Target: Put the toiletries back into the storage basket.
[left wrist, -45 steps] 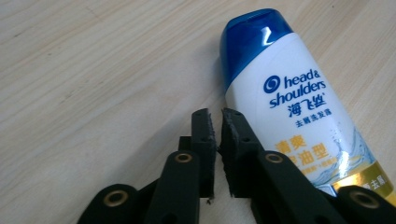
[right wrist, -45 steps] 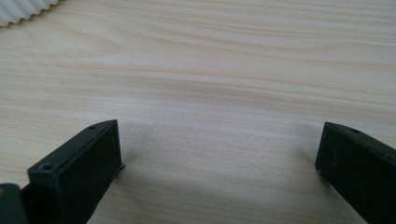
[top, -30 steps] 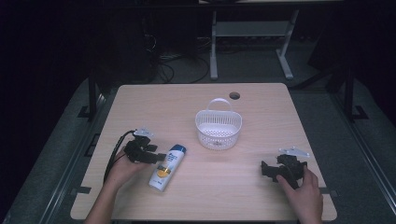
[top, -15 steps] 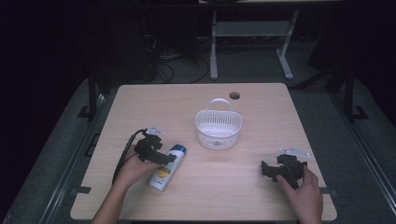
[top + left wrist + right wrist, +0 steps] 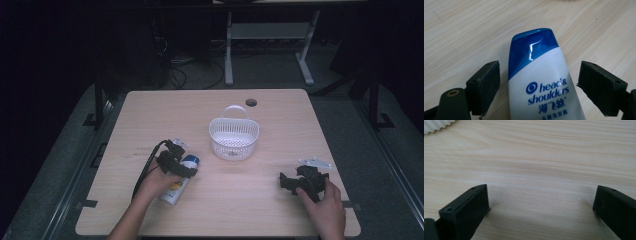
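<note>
A white shampoo bottle (image 5: 172, 192) with a blue cap lies flat at the front left of the table. My left gripper (image 5: 184, 167) sits low over its cap end. In the left gripper view the bottle (image 5: 541, 90) lies between the two black pads (image 5: 486, 85), with a gap on each side. The jaws have just been opening, and my left gripper (image 5: 541, 72) is open around the bottle without touching it. At the front right, my right gripper (image 5: 285, 181) rests in a hand, jaws pointing left. My right gripper (image 5: 542, 195) is open over bare wood.
A white slatted basket (image 5: 234, 145) with a handle stands at the table's middle, behind and between both grippers; its rim (image 5: 436, 125) shows in the right gripper view. A round cable hole (image 5: 251, 102) lies near the back edge. Dark floor, cables and a desk frame lie beyond.
My left gripper has moved right across the table and now straddles the bottle's cap end. The right hand and gripper have stayed in place.
</note>
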